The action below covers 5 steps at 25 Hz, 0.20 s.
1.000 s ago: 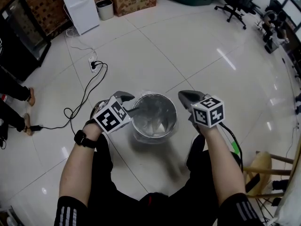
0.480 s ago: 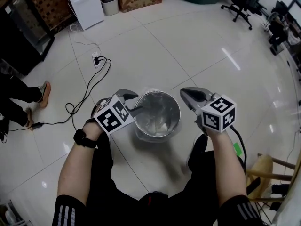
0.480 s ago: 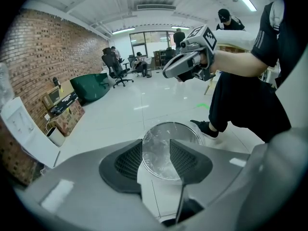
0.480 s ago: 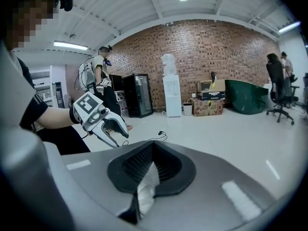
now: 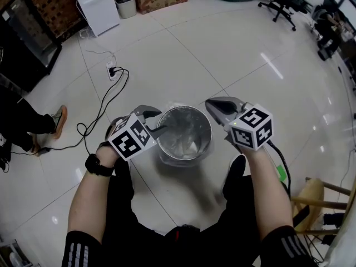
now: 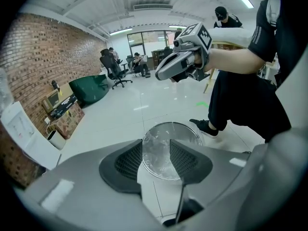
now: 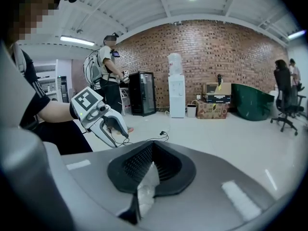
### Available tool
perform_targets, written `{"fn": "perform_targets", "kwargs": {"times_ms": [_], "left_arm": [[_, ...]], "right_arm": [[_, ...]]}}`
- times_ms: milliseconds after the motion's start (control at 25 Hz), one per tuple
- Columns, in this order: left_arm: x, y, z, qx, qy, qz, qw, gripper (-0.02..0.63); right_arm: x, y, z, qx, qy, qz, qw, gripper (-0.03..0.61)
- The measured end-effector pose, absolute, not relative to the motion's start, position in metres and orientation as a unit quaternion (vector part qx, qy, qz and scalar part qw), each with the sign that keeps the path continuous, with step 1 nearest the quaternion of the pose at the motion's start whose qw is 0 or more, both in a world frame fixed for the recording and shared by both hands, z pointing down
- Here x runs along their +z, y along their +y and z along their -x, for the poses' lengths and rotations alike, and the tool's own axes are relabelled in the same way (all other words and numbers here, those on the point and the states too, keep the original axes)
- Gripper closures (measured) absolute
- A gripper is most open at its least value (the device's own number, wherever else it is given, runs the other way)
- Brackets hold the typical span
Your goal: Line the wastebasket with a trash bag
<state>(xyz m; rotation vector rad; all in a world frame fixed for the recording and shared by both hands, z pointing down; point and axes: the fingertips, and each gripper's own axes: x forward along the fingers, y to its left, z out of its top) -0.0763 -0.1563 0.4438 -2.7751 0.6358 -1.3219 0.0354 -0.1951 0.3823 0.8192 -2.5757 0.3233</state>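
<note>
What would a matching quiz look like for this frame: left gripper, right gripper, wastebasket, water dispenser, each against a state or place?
Things:
1 left gripper
2 right gripper
3 wastebasket
4 water dispenser

States or places:
A stands by the brick wall
B jaws apart, gripping nothing
C on the floor, between the two grippers in the head view
D jaws shut on a fold of the clear trash bag

Pairs: 1-B, 2-D, 3-C, 4-A
</note>
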Motion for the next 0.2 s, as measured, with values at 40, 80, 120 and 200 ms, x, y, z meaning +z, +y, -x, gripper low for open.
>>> {"fn": "perform_targets", "kwargs": {"times_ms": [40, 80, 120, 200], "left_arm": [[0.4426, -0.1559, 0.0755, -0.419, 0.203, 0.885, 0.002, 0.44], [0.4418, -0.1553, 0.0748, -0.418, 0.202, 0.886, 0.002, 0.44], [0.4413, -0.1547, 0.0743, -0.416, 0.202, 0.886, 0.003, 0.44], [0.4405, -0.1532, 0.0736, -0.414, 0.202, 0.888, 0.003, 0.44]], "right_arm": [[0.3822, -0.1942, -0.0349, 0.113, -0.926, -0.294, 0.21, 0.572], [0.3825, -0.1937, -0.0348, 0.112, -0.926, -0.294, 0.211, 0.572], [0.383, -0.1932, -0.0347, 0.111, -0.926, -0.294, 0.211, 0.572], [0.3843, -0.1924, -0.0346, 0.111, -0.925, -0.294, 0.212, 0.572]]}}
